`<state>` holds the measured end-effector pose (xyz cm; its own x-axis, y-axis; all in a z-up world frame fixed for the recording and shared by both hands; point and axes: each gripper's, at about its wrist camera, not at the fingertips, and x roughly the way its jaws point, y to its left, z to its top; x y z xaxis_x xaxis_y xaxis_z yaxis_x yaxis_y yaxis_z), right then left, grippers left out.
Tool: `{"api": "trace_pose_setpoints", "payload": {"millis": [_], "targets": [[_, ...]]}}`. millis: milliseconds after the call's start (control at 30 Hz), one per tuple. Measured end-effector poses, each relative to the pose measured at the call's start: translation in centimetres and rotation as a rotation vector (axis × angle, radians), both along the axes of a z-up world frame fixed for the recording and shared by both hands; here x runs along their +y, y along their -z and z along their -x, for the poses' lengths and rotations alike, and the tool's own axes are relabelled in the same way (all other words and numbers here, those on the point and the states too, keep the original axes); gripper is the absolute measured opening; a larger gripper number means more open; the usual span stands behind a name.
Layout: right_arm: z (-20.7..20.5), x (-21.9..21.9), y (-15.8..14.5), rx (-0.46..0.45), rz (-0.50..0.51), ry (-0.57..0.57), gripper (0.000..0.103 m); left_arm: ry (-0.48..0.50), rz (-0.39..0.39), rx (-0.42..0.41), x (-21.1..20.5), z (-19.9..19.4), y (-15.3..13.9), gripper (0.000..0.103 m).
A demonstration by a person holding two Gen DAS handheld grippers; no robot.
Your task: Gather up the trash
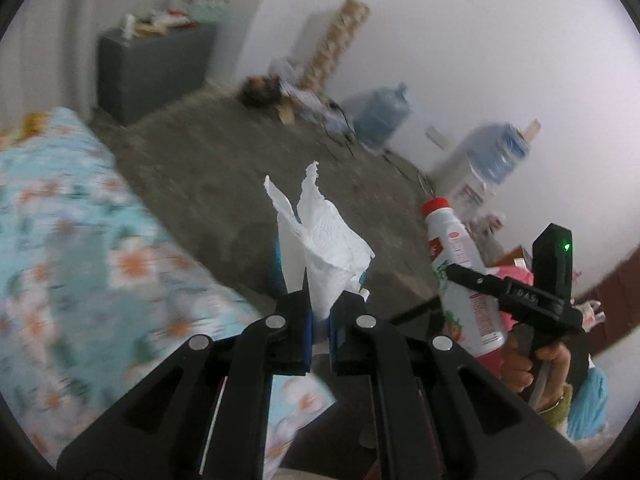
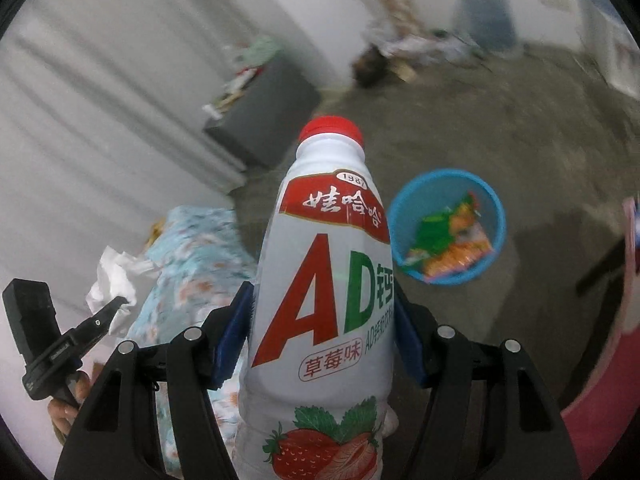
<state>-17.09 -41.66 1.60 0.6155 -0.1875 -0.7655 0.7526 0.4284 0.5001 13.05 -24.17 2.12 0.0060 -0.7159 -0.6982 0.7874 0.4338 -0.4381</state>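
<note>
A: Trash items, 2. White crumpled tissue [image 1: 320, 236] pinched in the left tongs [image 1: 320, 312], pads pressed together on its lower end, paper standing up above them. White drink bottle [image 2: 320, 280], red cap, strawberry label, clamped at its waist by the right tongs [image 2: 324, 340], blue pads on both sides.

B: Hand pose?

A: Both tongs angled down toward the floor. In the left view a hand [image 1: 532, 364] grips the right tool's handle, bottle upright beside it.

B: Surroundings?

A: Blue bin [image 2: 496, 216] on the grey concrete floor [image 2: 500, 128] just right of the bottle, colourful wrappers [image 2: 448, 240] inside. Floral bedding [image 1: 60, 220] at left. Dark cabinet [image 1: 148, 72] against the curtain, clutter on top. 2 water jugs [image 1: 384, 116] along the white wall. Background blurred.
</note>
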Motion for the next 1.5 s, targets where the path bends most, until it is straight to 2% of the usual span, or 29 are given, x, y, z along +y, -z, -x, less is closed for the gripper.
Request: {"api": "trace_pose_setpoints", "payload": {"millis": [300, 500, 567, 600, 633, 700, 767, 833, 867, 1033, 1200, 1400, 1467, 1500], "targets": [[0.6, -5.7, 7.8, 0.0, -0.194, 0.097, 0.064, 0.1, -0.179, 0.136, -12.8, -0.6, 8.1, 0.004], [-1.0, -10.9, 12.1, -0.035, -0.268, 0.14, 0.064, 0.153, -0.267, 0.142, -20.6, -1.3, 11.7, 0.006], [-1.5, -13.7, 14.0, -0.057, -0.295, 0.163, 0.068, 0.18, -0.309, 0.124, -23.4, -1.6, 12.8, 0.025], [-1.7, -14.8, 15.0, -0.072, -0.307, 0.167, 0.075, 0.179, -0.344, 0.089, -24.9, -1.5, 13.6, 0.049], [-1.8, -16.2, 16.6, -0.083, -0.322, 0.19, 0.078, 0.175, -0.358, 0.045, -26.1, -1.3, 14.2, 0.062], [-1.5, -18.2, 19.8, -0.016, -0.328, 0.263, 0.078, 0.167, -0.377, 0.006, -27.3, -1.2, 15.1, 0.062], [-0.7, -18.6, 21.9, 0.041, -0.348, 0.322, 0.078, 0.151, -0.409, 0.026, -27.6, -1.3, 16.1, 0.062], [0.4, -18.0, 22.7, -0.001, -0.37, 0.346, 0.078, 0.146, -0.369, 0.056, -26.8, -1.5, 15.7, 0.062], [0.8, -17.4, 22.6, -0.024, -0.363, 0.342, 0.078, 0.149, -0.348, 0.061, -26.2, -1.5, 15.4, 0.062], [2.3, -15.1, 20.7, 0.0, -0.268, 0.306, 0.078, 0.136, -0.288, 0.05, -22.9, -1.5, 12.6, 0.062], [2.9, -13.1, 15.8, 0.04, -0.128, 0.259, 0.078, 0.091, -0.204, -0.015, -17.6, -1.5, 7.3, 0.064], [-1.7, -8.5, 7.1, 0.074, 0.141, 0.085, 0.078, -0.023, -0.081, -0.136, -7.5, 0.5, 0.0, 0.086], [-4.1, -5.5, 3.7, 0.074, 0.253, 0.008, 0.083, -0.084, -0.056, -0.152, -4.0, 0.8, -2.0, 0.091], [-5.0, -4.1, 2.3, 0.07, 0.301, -0.023, 0.089, -0.141, -0.038, -0.158, -1.5, 1.1, -3.0, 0.094]]}}
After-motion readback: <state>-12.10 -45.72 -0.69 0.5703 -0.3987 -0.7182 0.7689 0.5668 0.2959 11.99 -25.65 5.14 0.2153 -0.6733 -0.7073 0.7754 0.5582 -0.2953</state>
